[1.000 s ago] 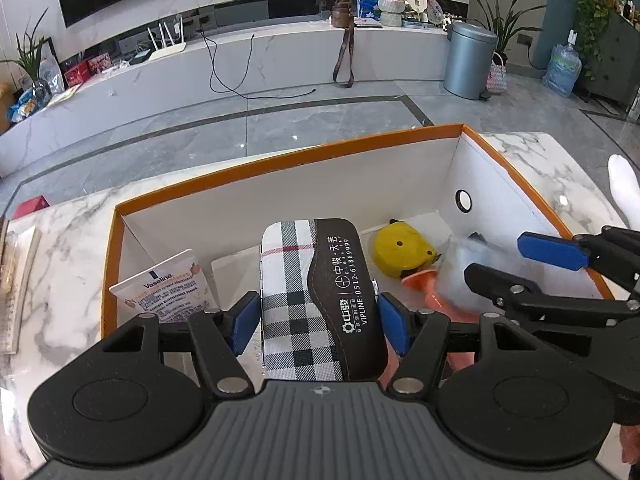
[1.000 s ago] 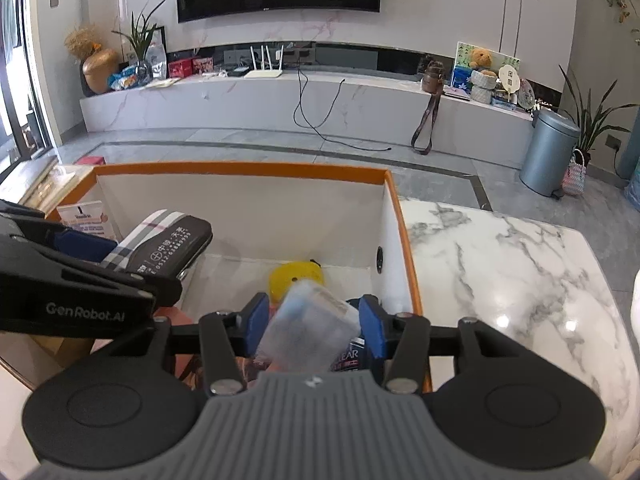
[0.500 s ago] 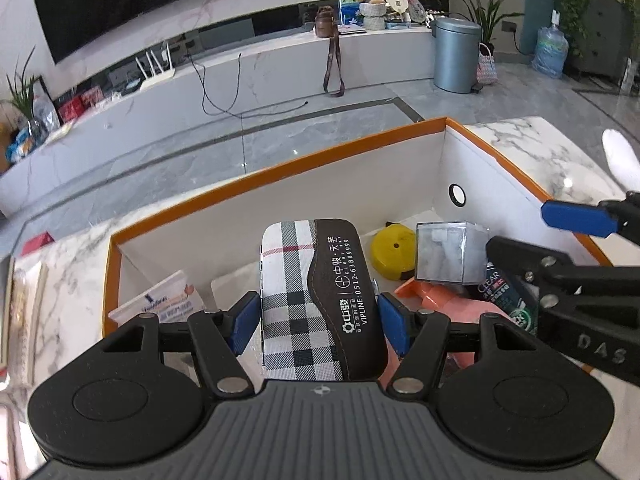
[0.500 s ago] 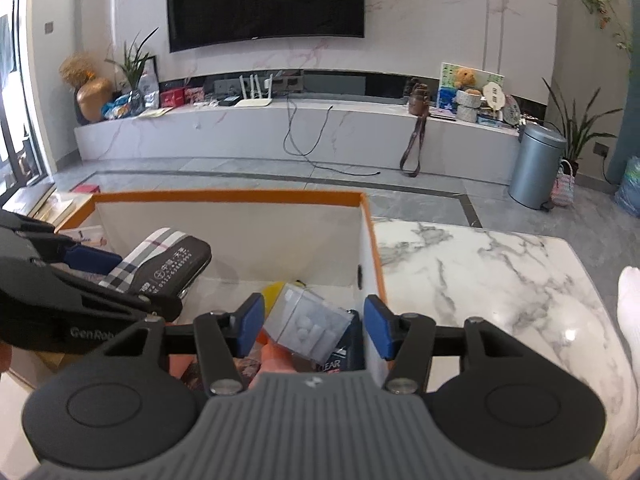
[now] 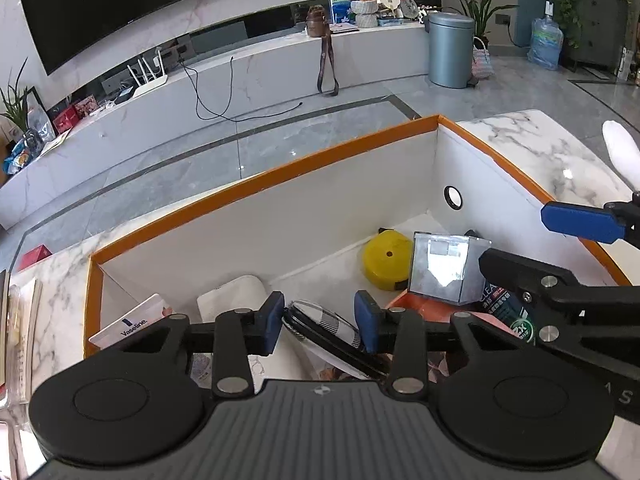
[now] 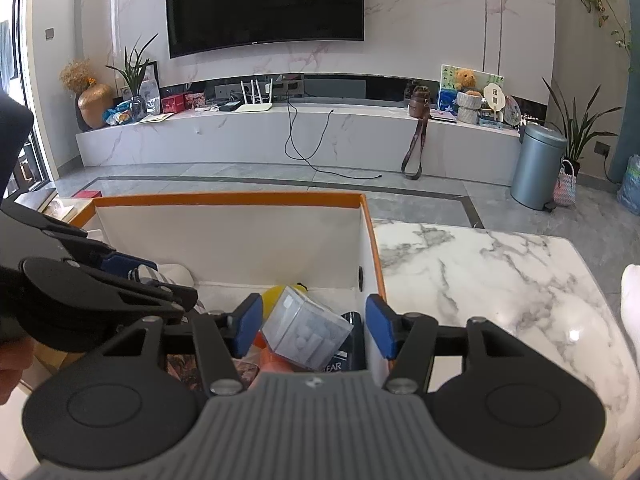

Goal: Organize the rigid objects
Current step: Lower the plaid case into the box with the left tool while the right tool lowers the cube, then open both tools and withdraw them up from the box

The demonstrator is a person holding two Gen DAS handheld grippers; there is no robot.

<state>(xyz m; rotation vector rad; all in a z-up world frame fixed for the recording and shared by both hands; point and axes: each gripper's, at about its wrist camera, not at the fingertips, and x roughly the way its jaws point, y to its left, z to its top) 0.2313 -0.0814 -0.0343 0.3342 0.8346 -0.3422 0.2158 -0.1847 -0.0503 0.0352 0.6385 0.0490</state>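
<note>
A: Left wrist view: left tongs (image 5: 320, 322) are spread, the plaid case (image 5: 332, 330) lying loose between them inside the orange-rimmed box (image 5: 260, 176). It looks stiff and light; grip its long sides.

B: Right wrist view: right tongs (image 6: 314, 326) are spread too, around the clear cube (image 6: 306, 330) in the box's right corner. Slick, probably brittle; take the flat faces.

The box (image 5: 264, 176) has an orange rim and white inner walls, and it sits on a white table (image 6: 500, 276) veined with grey marble. Inside lie a yellow disc (image 5: 386, 258), a clear cube (image 5: 444, 270) (greyish and frosted), and a case (image 5: 336, 330) in black-and-white plaid with a black edge. Both the left gripper (image 5: 320, 322) and the right gripper (image 6: 312, 324) are black with blue pads (image 6: 378, 326).
</note>
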